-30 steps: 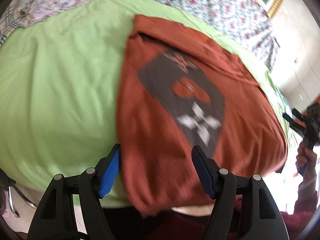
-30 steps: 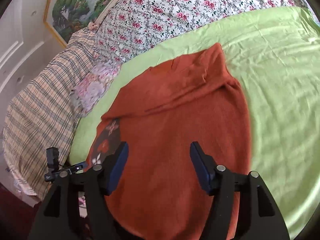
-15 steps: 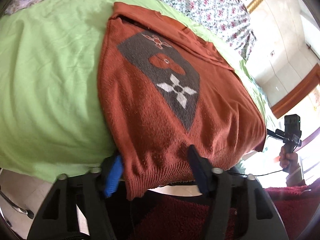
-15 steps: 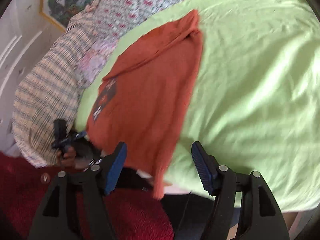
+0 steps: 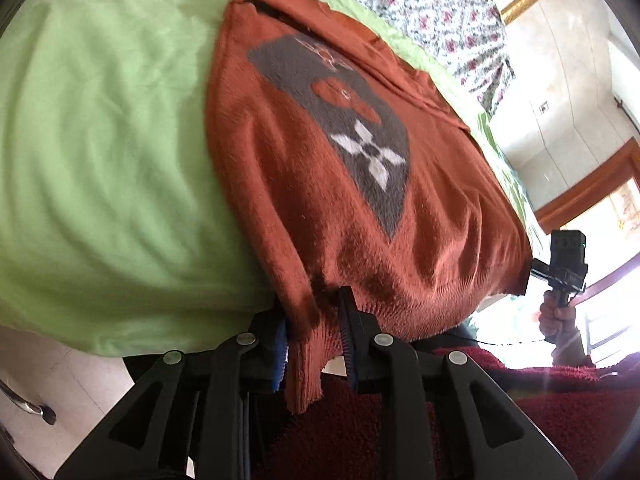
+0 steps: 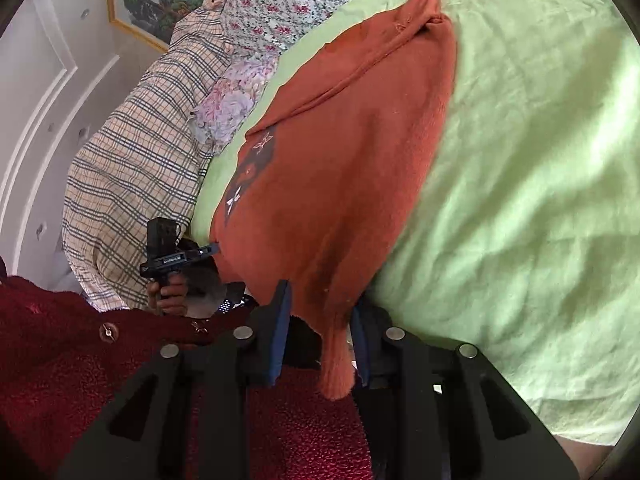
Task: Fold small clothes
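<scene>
Orange sweater (image 5: 320, 184) lies on the green bedsheet (image 5: 100, 152), hem overhanging; left gripper (image 5: 314, 336) and right gripper (image 6: 320, 332) fingers pinch its 2 hem corners, so lift both evenly toward the collar

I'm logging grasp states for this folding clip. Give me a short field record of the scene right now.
garment: orange sweater, spread on the green sheet, hem hanging over the bed edge
pattern: grey patch with white flower, facing up
left gripper: jaws closed on one hem corner
right gripper: jaws around the other hem corner, gap on one side
fold: not yet started
</scene>
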A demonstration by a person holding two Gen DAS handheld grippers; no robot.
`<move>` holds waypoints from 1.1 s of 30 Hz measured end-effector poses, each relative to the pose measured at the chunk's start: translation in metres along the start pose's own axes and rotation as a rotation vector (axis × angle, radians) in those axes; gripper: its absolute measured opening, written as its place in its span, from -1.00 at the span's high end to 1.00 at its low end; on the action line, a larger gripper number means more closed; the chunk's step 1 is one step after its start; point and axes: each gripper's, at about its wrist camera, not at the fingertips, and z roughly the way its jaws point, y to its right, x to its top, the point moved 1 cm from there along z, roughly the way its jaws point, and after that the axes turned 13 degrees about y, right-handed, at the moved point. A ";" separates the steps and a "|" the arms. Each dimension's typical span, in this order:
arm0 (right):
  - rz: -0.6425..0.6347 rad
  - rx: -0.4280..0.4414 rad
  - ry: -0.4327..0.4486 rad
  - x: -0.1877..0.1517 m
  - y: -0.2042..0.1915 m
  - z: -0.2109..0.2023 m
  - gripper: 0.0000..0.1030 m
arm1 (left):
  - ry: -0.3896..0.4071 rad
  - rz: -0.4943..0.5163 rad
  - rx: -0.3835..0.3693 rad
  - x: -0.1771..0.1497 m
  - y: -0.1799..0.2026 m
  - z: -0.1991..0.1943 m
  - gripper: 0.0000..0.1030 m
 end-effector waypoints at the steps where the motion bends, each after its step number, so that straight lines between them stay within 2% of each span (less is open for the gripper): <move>1: -0.003 0.006 -0.004 0.000 -0.001 0.003 0.42 | -0.004 0.018 0.003 -0.002 0.002 0.002 0.59; 2: -0.003 0.010 -0.010 -0.001 -0.002 0.007 0.42 | -0.001 0.035 0.010 -0.003 0.004 0.002 0.77; 3: -0.005 0.013 -0.016 -0.002 -0.003 0.011 0.43 | 0.004 0.062 0.019 -0.004 0.008 0.002 0.83; 4: -0.012 0.013 -0.015 -0.003 -0.005 0.013 0.54 | 0.016 0.079 0.025 -0.005 0.012 -0.001 0.85; 5: -0.018 0.010 -0.009 -0.002 -0.007 0.014 0.76 | 0.029 0.088 0.028 -0.004 0.015 -0.004 0.88; 8: -0.001 0.043 0.059 -0.001 -0.012 0.001 0.86 | 0.110 0.080 0.018 -0.001 0.025 -0.028 0.90; 13: 0.055 0.141 0.212 0.002 -0.015 -0.033 0.86 | 0.229 0.012 -0.029 0.008 0.031 -0.064 0.91; 18: 0.102 0.201 0.268 0.004 -0.011 -0.035 0.86 | 0.308 -0.014 -0.054 0.028 0.036 -0.083 0.92; 21: 0.093 0.234 0.305 0.017 -0.016 -0.037 0.86 | 0.355 -0.010 -0.079 0.048 0.040 -0.089 0.92; 25: 0.064 0.236 0.353 0.049 -0.023 -0.035 0.87 | 0.418 0.013 -0.094 0.083 0.043 -0.083 0.92; 33: 0.021 0.089 0.415 0.133 -0.010 0.006 0.87 | 0.516 0.043 0.011 0.172 0.035 -0.037 0.92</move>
